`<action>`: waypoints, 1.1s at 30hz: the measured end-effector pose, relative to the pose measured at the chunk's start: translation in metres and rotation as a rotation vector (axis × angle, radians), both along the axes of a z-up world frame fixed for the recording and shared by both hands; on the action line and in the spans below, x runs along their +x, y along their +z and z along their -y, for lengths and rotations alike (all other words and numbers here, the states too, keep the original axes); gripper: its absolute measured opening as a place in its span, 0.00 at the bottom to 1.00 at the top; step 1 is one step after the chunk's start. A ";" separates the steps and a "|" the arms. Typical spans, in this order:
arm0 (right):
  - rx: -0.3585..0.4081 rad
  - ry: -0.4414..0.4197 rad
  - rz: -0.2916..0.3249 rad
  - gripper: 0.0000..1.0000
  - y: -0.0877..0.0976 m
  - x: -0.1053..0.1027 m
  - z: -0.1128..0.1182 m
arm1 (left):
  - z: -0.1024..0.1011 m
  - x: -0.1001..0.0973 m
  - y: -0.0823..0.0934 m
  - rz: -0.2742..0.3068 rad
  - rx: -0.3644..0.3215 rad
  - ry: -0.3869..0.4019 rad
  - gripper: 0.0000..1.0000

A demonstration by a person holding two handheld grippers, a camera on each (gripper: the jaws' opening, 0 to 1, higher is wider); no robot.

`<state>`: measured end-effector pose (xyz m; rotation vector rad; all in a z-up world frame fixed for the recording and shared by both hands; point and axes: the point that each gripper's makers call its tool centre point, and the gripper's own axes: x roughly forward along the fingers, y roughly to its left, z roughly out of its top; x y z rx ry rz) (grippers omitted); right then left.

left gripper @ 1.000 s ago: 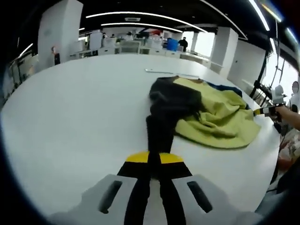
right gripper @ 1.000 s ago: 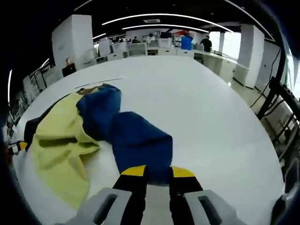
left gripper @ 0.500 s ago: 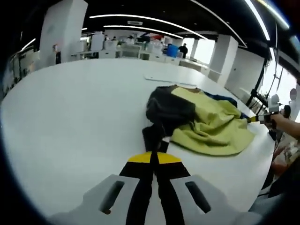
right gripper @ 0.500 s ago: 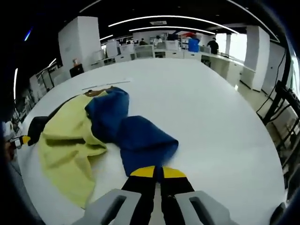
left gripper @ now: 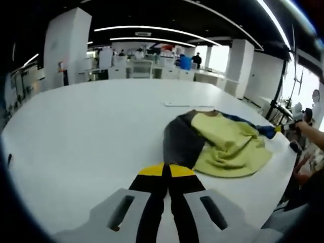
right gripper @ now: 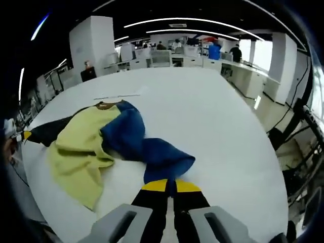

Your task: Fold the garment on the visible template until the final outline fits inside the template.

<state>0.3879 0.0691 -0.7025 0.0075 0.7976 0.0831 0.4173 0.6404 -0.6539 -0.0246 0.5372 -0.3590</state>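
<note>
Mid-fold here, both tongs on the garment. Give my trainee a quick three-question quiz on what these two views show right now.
1. True or false: the left tongs are shut on the black sleeve of the garment.
2. What colour is the sleeve held by the right tongs? A) blue B) red C) white
3. Fill in: the garment's middle panel is ____ in colour and lies bunched on the white table.

Key: 1 true. 2 A. 3 yellow-green.
</note>
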 end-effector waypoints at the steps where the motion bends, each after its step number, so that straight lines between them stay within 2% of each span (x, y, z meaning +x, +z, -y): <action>1: -0.003 0.000 -0.006 0.00 0.001 -0.002 0.003 | -0.002 0.001 0.000 -0.001 0.004 0.005 0.00; 7: -0.027 0.027 -0.050 0.00 0.006 -0.010 0.021 | -0.021 0.011 -0.004 0.007 0.060 0.032 0.00; 13: -0.073 0.042 -0.107 0.00 0.003 -0.012 0.043 | -0.049 0.027 -0.023 -0.029 0.101 0.080 0.00; 15: -0.090 0.024 -0.108 0.00 0.004 -0.011 0.052 | -0.051 0.030 -0.024 -0.046 0.084 0.085 0.00; 17: -0.067 -0.007 -0.104 0.00 0.004 -0.008 0.061 | -0.054 0.032 -0.026 -0.054 0.138 0.069 0.00; 18: -0.064 -0.015 -0.105 0.00 0.003 -0.006 0.064 | -0.054 0.033 -0.027 -0.057 0.141 0.068 0.00; 21: -0.084 -0.019 -0.147 0.00 -0.008 -0.005 0.077 | -0.063 0.039 -0.037 -0.092 0.155 0.092 0.00; 23: -0.085 -0.028 -0.173 0.00 -0.016 -0.005 0.084 | -0.074 0.044 -0.051 -0.136 0.172 0.129 0.00; 26: -0.079 -0.051 -0.197 0.00 -0.025 -0.005 0.093 | -0.080 0.049 -0.061 -0.156 0.215 0.113 0.00; 28: -0.092 -0.060 -0.208 0.00 -0.030 -0.003 0.100 | -0.088 0.050 -0.068 -0.190 0.262 0.115 0.00; 31: -0.095 -0.072 -0.215 0.00 -0.035 0.002 0.107 | -0.090 0.057 -0.073 -0.206 0.269 0.120 0.00; 33: -0.103 -0.082 -0.222 0.00 -0.039 0.005 0.112 | -0.094 0.060 -0.077 -0.231 0.307 0.114 0.00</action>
